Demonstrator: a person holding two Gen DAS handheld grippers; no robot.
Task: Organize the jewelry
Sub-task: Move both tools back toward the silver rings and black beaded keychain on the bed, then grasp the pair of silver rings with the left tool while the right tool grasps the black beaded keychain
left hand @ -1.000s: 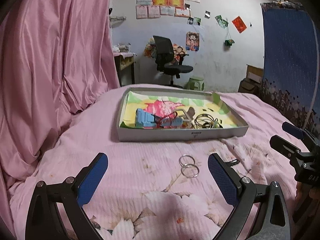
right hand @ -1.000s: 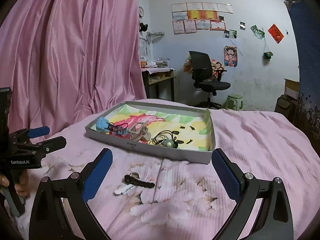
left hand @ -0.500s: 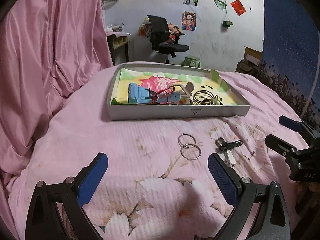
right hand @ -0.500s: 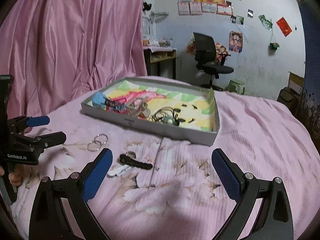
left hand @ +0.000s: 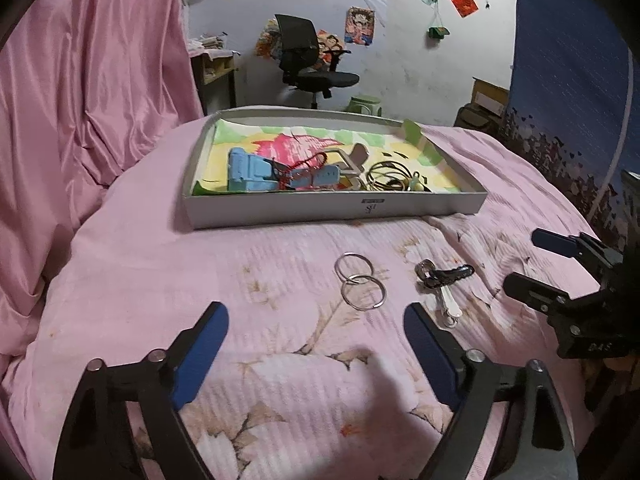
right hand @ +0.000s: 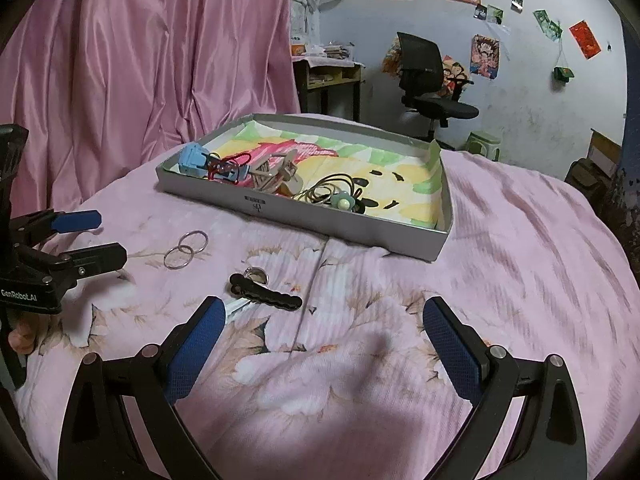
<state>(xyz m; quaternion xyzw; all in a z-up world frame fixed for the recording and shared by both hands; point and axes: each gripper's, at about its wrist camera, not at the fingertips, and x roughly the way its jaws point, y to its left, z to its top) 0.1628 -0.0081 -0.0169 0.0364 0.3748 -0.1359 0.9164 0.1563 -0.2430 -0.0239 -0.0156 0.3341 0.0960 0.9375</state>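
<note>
The bedspread is pink with a faded floral print. The tray is grey outside, lined in yellow, green and pink. Silver rings, a black hair clip, blue-padded fingers.

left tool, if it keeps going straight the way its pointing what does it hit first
Most likely the two linked silver rings on the pink bedspread, lying just ahead between the open left tool fingers; the tray sits farther back. Depth is uncertain.
</note>
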